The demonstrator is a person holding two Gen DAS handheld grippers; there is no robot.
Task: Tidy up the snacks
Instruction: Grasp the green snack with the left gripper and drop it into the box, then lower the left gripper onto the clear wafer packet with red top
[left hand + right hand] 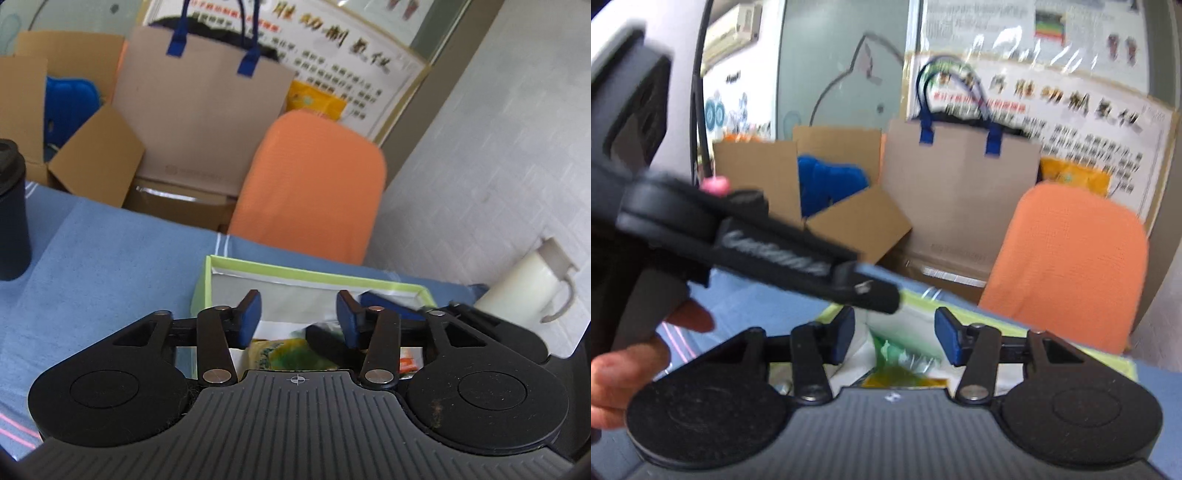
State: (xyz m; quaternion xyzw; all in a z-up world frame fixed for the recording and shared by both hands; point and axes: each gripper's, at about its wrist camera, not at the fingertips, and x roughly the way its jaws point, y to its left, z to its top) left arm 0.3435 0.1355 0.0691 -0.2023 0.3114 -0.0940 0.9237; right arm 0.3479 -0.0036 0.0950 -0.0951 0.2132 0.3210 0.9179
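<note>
Nothing sits between the left gripper (298, 317) fingers, and the green box (314, 274) below them is open on top, its far wall just ahead.

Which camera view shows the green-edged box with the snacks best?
The left wrist view. There the green-edged box shows its far rim, its left corner and pale inner wall, with snack packets inside. In the right wrist view the box is blurred and mostly hidden behind the two grippers; only pieces of its rim appear.
</note>
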